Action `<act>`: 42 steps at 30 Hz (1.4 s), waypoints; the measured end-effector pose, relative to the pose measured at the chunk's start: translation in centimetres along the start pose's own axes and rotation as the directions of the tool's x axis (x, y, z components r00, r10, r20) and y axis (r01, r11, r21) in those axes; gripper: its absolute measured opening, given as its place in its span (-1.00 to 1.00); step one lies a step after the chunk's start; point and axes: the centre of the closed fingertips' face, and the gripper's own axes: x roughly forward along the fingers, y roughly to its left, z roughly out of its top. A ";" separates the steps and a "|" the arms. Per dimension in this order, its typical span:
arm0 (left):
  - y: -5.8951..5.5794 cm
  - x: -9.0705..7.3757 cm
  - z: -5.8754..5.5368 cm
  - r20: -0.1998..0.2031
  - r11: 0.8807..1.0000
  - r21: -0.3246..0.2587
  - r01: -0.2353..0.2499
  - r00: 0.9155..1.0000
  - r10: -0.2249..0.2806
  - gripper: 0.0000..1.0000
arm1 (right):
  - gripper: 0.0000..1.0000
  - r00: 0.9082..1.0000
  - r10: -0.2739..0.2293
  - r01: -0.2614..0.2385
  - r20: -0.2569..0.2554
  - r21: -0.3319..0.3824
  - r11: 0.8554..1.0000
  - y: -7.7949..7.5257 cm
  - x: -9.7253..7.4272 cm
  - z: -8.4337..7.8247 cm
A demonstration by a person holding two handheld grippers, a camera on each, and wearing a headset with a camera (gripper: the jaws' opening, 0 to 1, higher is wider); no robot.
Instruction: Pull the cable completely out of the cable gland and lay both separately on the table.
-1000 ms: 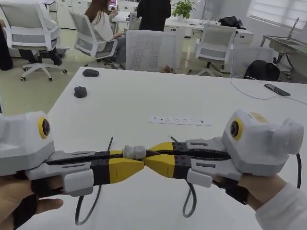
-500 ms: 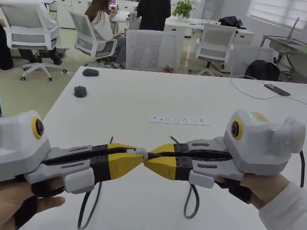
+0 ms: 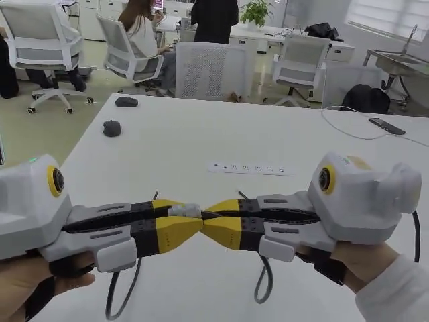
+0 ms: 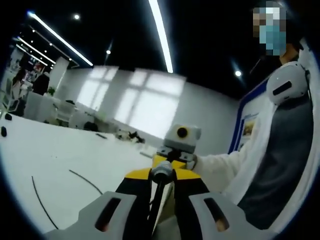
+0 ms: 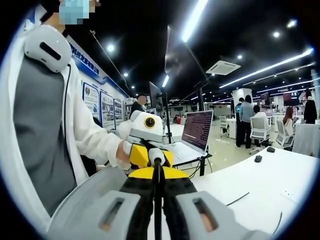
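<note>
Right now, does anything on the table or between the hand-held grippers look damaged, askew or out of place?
Nothing stands out. The left hand-held gripper holds the cable gland, the right hand-held gripper holds the cable, tip to tip above the table. The power strip lies flat.

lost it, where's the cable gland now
Low centre in the head view, the cable gland is gripped by the left tongs, tip to tip with the right tongs, which pinch its cable.

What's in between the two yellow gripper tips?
The pale cable gland, gripped by the left gripper, its black cable held in the right gripper; the head view shows it.
</note>
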 end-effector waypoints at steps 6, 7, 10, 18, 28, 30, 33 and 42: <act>0.5 -0.5 -0.1 0.001 1.000 -0.012 -0.016 1.000 0.016 -0.68 | -0.96 1.000 -0.018 0.018 -0.019 -0.001 1.000 -0.6 -0.4 -0.8; 0.5 -0.6 -0.2 -0.001 1.000 -0.015 -0.016 1.000 0.016 -0.68 | -0.96 1.000 -0.018 0.018 -0.022 0.000 1.000 -0.6 -0.5 -0.9; 0.6 -0.8 -0.4 -0.011 1.000 -0.012 -0.022 1.000 0.022 -0.68 | -0.96 0.998 -0.019 0.018 -0.058 -0.008 1.000 -0.7 -0.9 -2.0; 1.0 -1.2 -0.7 -0.022 0.999 -0.013 -0.036 0.999 0.035 -0.68 | -0.96 0.987 -0.033 0.031 -0.158 -0.012 0.999 -1.3 -2.2 -5.1; 1.2 -1.8 -0.9 -0.020 0.999 -0.025 -0.042 0.999 0.041 -0.68 | -0.96 0.923 -0.086 0.073 -0.375 -0.047 0.996 -2.3 -4.7 -10.9; 1.1 -1.8 -0.8 -0.018 0.999 -0.024 -0.040 0.999 0.040 -0.68 | -0.96 0.914 -0.091 0.082 -0.395 -0.041 0.996 -2.4 -5.2 -11.7; 1.0 -1.9 -0.7 -0.016 0.999 -0.024 -0.036 0.999 0.036 -0.68 | -0.96 0.902 -0.100 0.095 -0.420 -0.034 0.995 -2.4 -5.9 -12.7; 1.0 -1.6 -1.1 -0.031 0.999 -0.014 -0.040 0.999 0.040 -0.68 | -0.96 0.882 -0.142 0.146 -0.449 -0.026 0.989 -3.0 -6.7 -13.8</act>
